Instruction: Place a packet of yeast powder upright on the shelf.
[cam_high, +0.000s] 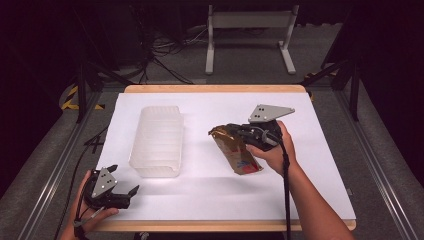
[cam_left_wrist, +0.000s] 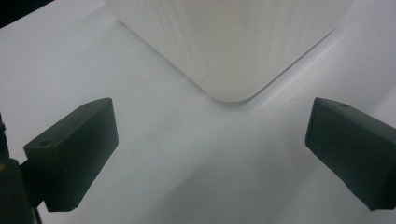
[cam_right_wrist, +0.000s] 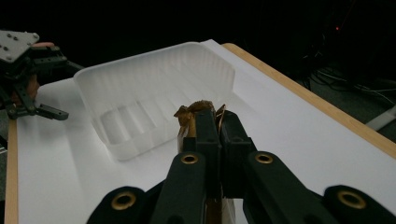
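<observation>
White sheeting covers the counter (cam_high: 320, 165) in a dark room. Left of the clear plastic tub (cam_high: 157, 141), near its close corner, the left claw (cam_high: 121, 192) rests wide open and empty. Right of the tub, the right claw (cam_high: 227, 132) pinches shut the crumpled top of a brown snack bag (cam_high: 239, 155), whose long axis hangs away from the tub. This hand is the nearer one; the tub's open mouth lies to its left.

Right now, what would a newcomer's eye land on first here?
The gold-brown snack bag, pinched at its top in the shut right gripper right of centre on the white table. Next, the translucent ribbed plastic bin left of it, with the open left gripper at the table's near left corner.
</observation>
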